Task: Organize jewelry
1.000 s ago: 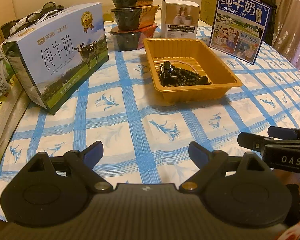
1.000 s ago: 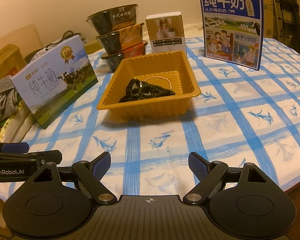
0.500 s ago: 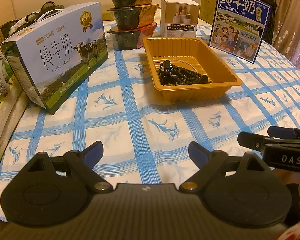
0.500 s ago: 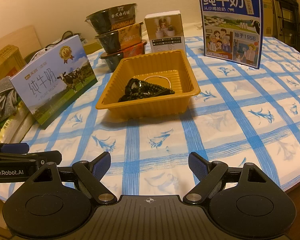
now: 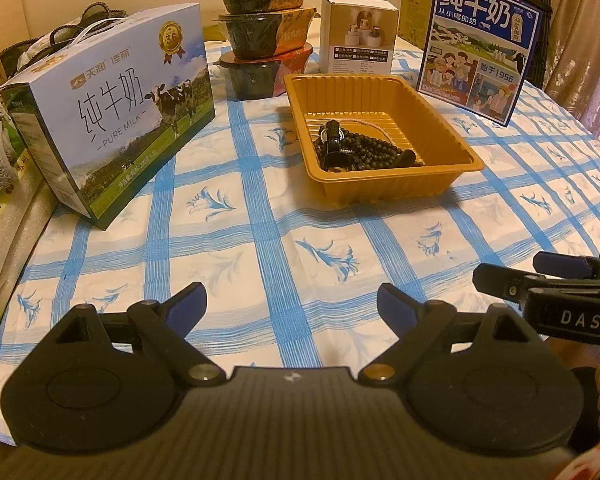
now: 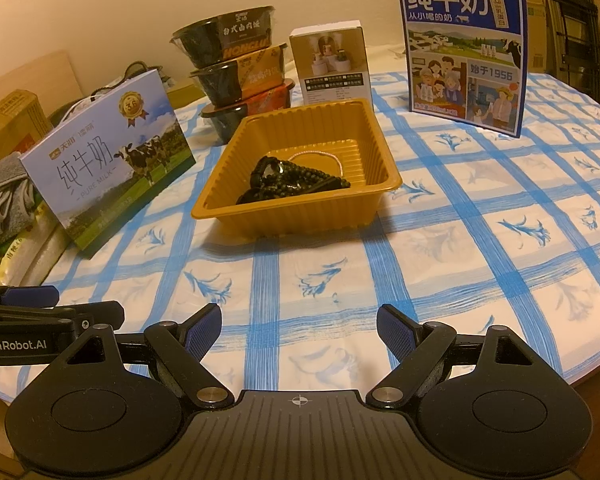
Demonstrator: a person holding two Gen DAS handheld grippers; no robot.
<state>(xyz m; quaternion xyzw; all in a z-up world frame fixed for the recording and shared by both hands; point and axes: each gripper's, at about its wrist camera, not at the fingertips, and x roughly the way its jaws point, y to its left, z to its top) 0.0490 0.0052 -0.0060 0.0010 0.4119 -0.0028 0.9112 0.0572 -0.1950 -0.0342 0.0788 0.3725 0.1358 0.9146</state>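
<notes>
Jewelry (image 5: 360, 148), dark beads and a thin pale chain, is seen inside the orange tray (image 5: 396, 92) on the checked tablecloth (image 5: 260, 208). Left gripper (image 5: 292, 306) and right gripper (image 6: 300, 330) are held wide and empty, well apart from the tray.

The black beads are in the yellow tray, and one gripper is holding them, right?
Not quite. The black beads do lie in the yellow tray, but no gripper holds them. The right wrist view shows the right gripper open and empty, well short of the tray; the left gripper is too.
</notes>
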